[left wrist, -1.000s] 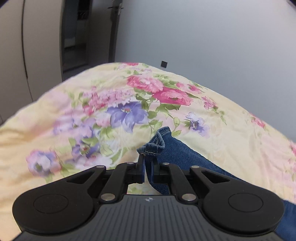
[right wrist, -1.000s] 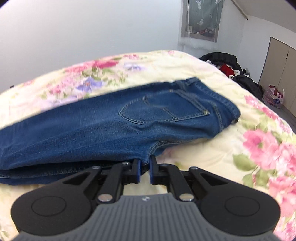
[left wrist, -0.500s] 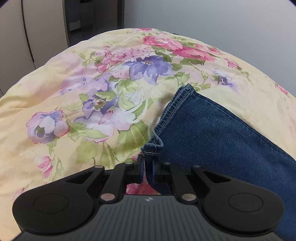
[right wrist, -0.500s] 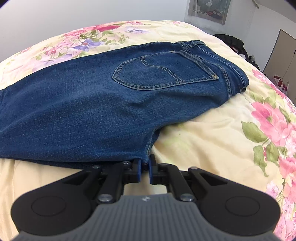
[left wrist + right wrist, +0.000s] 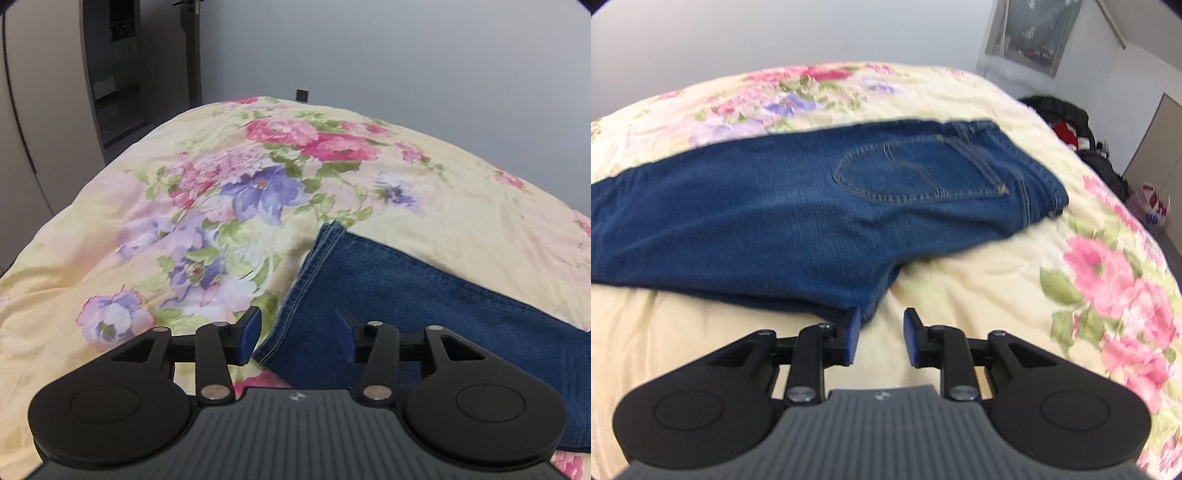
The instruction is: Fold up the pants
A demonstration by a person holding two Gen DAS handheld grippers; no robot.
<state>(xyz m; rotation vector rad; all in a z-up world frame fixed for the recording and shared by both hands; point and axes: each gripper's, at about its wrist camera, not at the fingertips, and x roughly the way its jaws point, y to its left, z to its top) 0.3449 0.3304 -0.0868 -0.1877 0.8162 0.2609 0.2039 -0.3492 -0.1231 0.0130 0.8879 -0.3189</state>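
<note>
Both the left gripper [image 5: 297, 338] and right gripper [image 5: 879, 336] have just been opening, nothing pinched, over the near edge of the folded dark-blue denim pants [image 5: 783, 218] lying flat across the yellow floral-quilted bed [image 5: 979, 288].

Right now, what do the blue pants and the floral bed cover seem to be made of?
Blue pants: likely denim; matte blue weave, tan contrast stitching on the back pocket and hem.
Floral bed cover: looks like soft printed cotton, matte, finely creased and puffy; the exact fibre is unclear.
</note>
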